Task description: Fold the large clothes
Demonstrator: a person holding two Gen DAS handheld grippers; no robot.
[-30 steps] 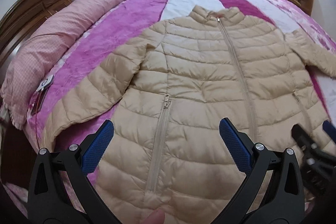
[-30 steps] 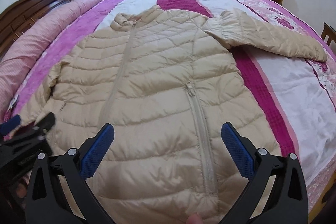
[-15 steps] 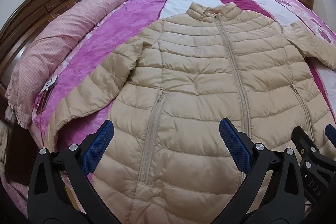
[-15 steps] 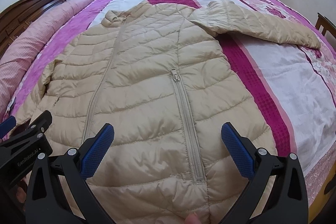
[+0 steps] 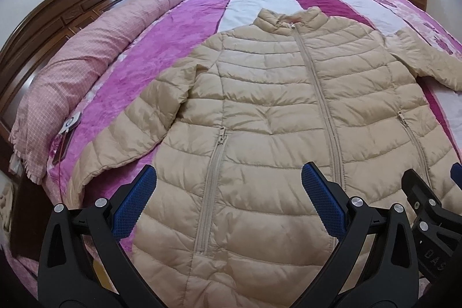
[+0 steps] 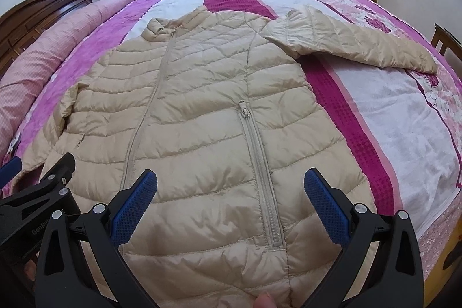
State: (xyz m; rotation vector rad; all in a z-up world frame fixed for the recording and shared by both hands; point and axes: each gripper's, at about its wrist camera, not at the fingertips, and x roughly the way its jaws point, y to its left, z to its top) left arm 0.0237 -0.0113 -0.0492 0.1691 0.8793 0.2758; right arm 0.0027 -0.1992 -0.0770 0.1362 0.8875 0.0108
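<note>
jacket (image 5: 274,111) flat on bed (image 5: 161,54), both claws wide

The jacket (image 5: 283,111) is lying flat on the bed (image 5: 179,42), sleeves spread, rolled quilt (image 5: 86,54) lying along its left.

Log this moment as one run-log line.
stage: pre-fold | jacket: flat on bed, zipped, sleeves spread | left gripper: open, empty | right gripper: open, empty

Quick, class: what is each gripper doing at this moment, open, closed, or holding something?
Left gripper: open, holding nothing, above the jacket.
Right gripper: open, holding nothing, above the jacket.
</note>
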